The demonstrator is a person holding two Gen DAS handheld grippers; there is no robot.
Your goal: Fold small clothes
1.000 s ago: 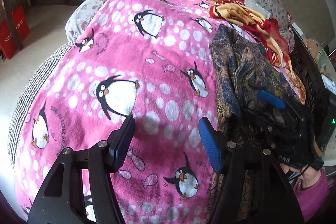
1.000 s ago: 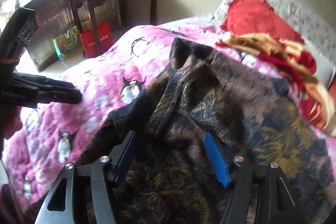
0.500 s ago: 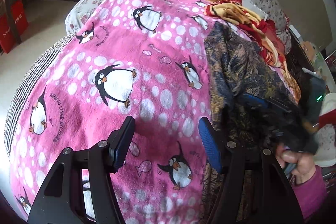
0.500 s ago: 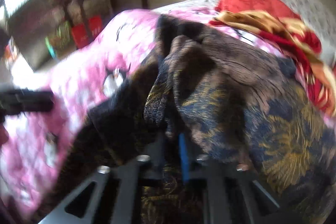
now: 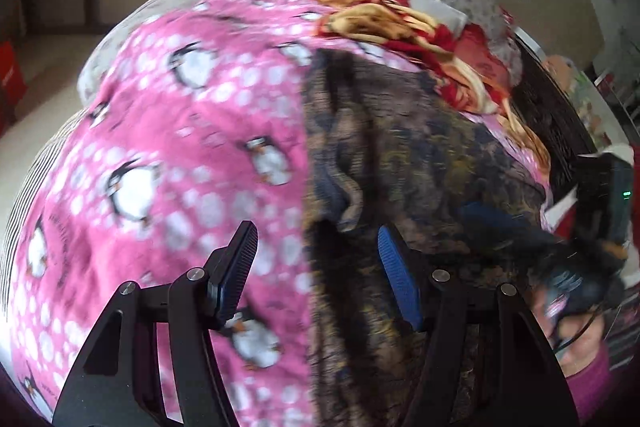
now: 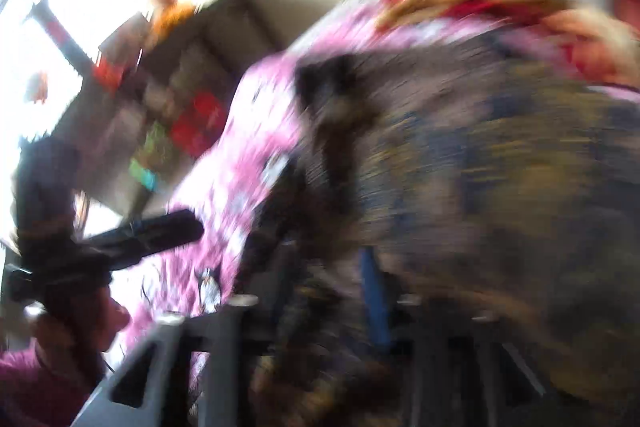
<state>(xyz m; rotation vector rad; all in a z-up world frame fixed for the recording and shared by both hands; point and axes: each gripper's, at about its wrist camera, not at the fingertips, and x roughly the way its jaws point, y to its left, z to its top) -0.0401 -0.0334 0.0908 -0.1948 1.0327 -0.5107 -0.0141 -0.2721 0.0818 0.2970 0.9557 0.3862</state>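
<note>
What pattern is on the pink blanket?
Penguins and white dots on the pink blanket, clearest in the left wrist view.

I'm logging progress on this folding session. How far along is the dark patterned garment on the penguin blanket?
Early. Nothing looks folded: the dark patterned garment lies rumpled on the penguin blanket. In hand: the right gripper is at its near edge, its jaws just opening with cloth bunched between them; blur hides any grip. The left gripper hangs open above the garment's edge. Flattening and folding remain.
</note>
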